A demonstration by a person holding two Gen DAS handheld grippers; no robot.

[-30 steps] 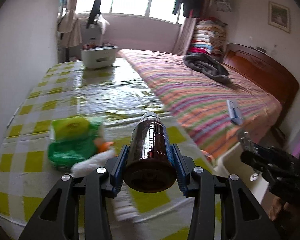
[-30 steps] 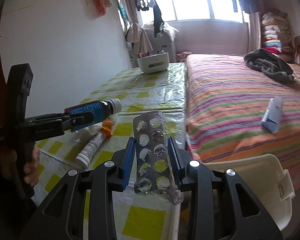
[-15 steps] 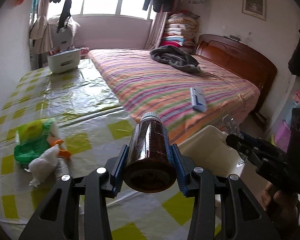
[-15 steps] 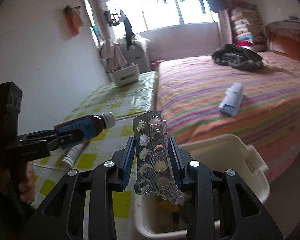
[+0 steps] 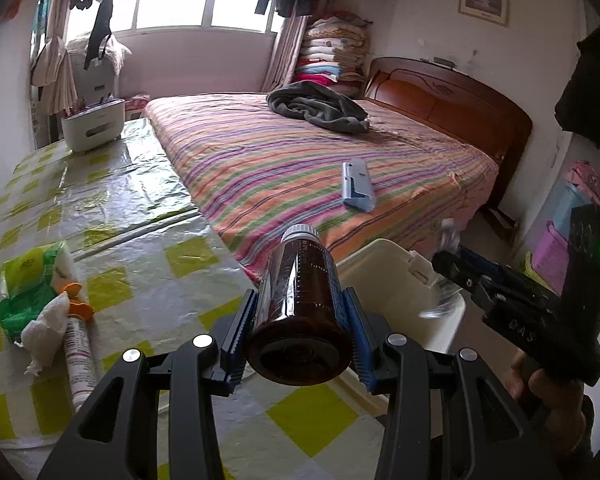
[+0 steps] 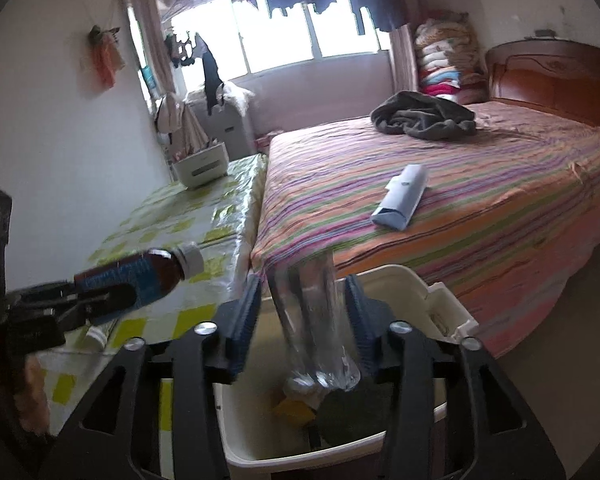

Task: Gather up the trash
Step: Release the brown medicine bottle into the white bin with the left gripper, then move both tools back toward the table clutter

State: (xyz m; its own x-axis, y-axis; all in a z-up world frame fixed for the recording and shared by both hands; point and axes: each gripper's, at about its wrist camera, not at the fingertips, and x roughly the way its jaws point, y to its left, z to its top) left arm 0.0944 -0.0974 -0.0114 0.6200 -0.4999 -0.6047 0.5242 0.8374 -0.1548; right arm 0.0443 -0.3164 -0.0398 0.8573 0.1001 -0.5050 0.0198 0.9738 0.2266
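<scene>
Over the cream bin (image 6: 428, 300) beside the desk (image 5: 148, 272), the right gripper (image 6: 300, 320) has just opened its jaws – the blister pack (image 6: 316, 332) drops free between them – while the left gripper (image 5: 300, 316) grips a brown bottle (image 5: 300, 300); a tube (image 5: 78, 356), tissue (image 5: 46, 320) and green packet (image 5: 28, 280) remain on the desk.

Right jaws newly apart, blister pack (image 6: 316, 328) loose.

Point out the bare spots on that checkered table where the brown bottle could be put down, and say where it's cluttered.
The checkered table is bare from the white box at its far end down the bed-side edge to the left gripper holding the brown bottle. The crowded part is the wall side: green pack, crumpled tissue, tube.
</scene>
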